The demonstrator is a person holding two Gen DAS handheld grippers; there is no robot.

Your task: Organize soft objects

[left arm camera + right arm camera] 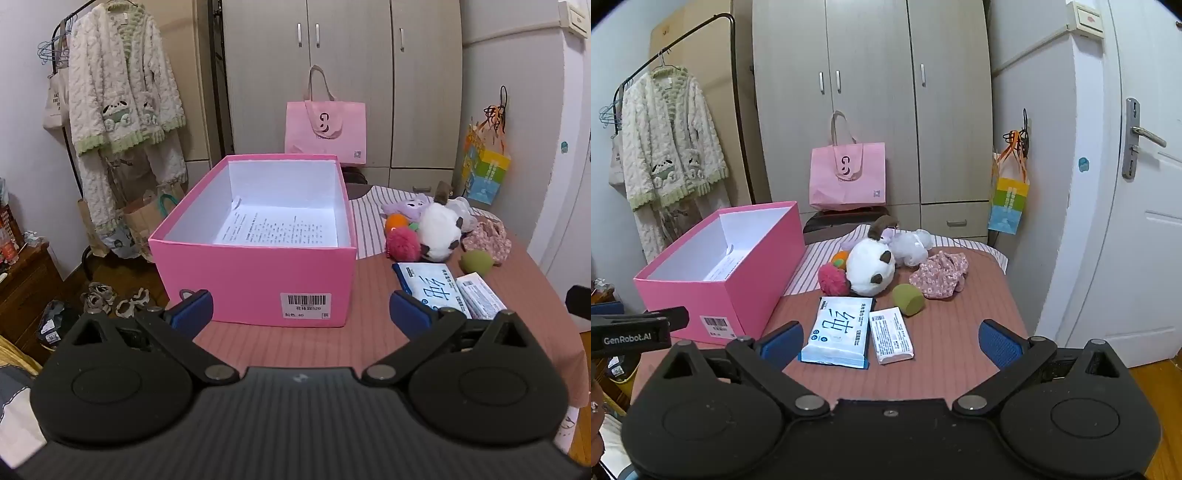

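The left tool is held wide, with nothing between its blue pads, above the table. Just ahead at 12 o'clock an open pink box is seen, with only a printed sheet on its floor. The right tool is likewise spread wide and empty. Just beyond it, two tissue packs are laid side by side. Further out at 12 o'clock, the soft things are heaped together: a panda plush, a pink pompom, a green ball and a floral cloth.
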